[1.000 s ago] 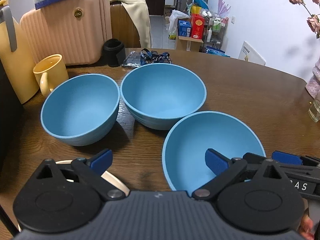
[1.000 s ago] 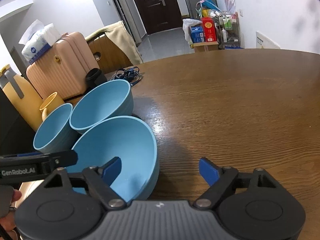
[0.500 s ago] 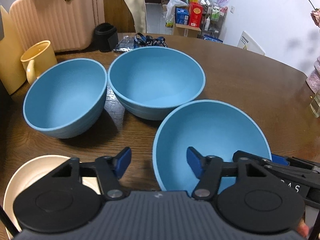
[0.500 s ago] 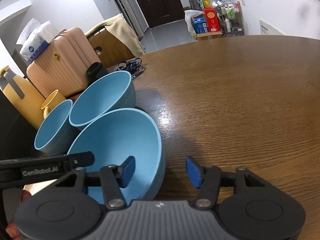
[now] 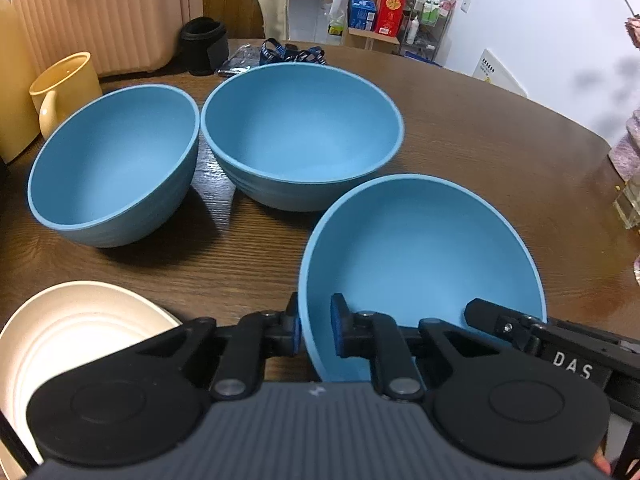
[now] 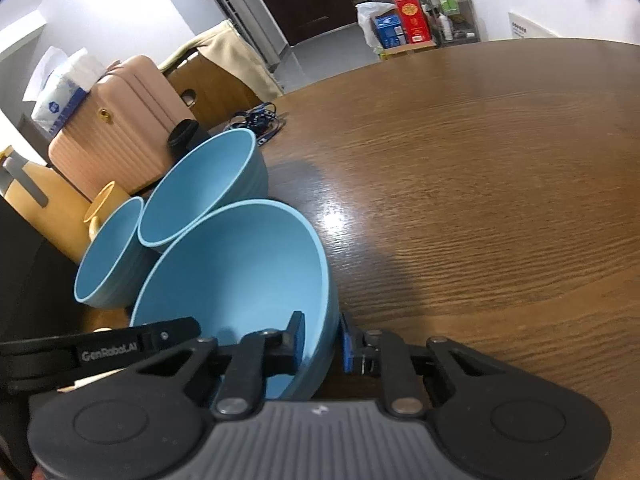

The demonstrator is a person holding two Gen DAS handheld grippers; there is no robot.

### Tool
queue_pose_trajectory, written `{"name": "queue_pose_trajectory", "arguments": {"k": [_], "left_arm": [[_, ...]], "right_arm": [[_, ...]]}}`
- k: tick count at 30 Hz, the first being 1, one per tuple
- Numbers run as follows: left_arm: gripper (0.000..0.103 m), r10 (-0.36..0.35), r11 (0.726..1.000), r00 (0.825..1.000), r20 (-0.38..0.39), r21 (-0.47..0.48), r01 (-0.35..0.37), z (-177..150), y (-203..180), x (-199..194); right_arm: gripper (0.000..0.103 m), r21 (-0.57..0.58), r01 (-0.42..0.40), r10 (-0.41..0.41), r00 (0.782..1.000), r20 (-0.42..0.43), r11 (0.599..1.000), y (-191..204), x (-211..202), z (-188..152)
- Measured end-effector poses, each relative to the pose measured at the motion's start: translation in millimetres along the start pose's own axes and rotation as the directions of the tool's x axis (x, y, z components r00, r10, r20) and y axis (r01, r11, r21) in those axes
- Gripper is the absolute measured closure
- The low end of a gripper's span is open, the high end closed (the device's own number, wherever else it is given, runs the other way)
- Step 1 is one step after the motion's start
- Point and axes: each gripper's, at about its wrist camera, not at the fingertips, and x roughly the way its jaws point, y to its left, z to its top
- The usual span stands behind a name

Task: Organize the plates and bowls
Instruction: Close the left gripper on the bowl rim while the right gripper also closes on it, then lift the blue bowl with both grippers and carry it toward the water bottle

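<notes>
- Both views are evenly lit by soft indoor light; colours read clearly, nothing is underexposed.
- Right wrist view: a bright glare patch lies on the table [image 6: 480,200] just beyond the nearest blue bowl [image 6: 240,272]; the upper-left wall is blown out white.
- Left wrist view: soft dark shadows lie on the wood under the left bowl [image 5: 112,160] and middle bowl [image 5: 300,128]; blurred flower shadows mark the white wall at right.
- Strong fisheye bending at the edges; dark vignette in the corners.
- Focus is sharp mid-frame; far room clutter is soft, and the cream plate [image 5: 72,332] at the lower left looks slightly blurred.
</notes>
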Motion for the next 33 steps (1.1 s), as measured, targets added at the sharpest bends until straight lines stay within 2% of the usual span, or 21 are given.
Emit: {"name": "queue_pose_trajectory", "arguments": {"k": [8, 17, 26, 33], "left_arm": [[0.088, -0.024, 0.999, 0.999, 0.023, 0.038, 0.023, -11, -26, -23], [0.088, -0.051, 0.996, 0.999, 0.005, 0.069, 0.050, -33, -65, -33], [0.088, -0.070, 0.992, 0.997, -0.026, 0.103, 0.072, -57, -95, -37], [0.088, -0.066, 0.990, 0.997, -0.047, 0.118, 0.072, -67, -101, -34]], "right_arm": [[0.089, 0.012, 0.029, -0.030, 0.999, 0.032, 1.000, -11, -36, -7], [0.089, 0.045, 0.081, -0.082, 0.996, 0.041, 0.996, -36, -75, -18], [0.089, 0.083, 0.116, -0.118, 0.993, 0.027, 0.990, -63, -94, -32], [0.089, 0.101, 0.119, -0.120, 0.993, 0.010, 0.988, -73, -96, -41]]}}
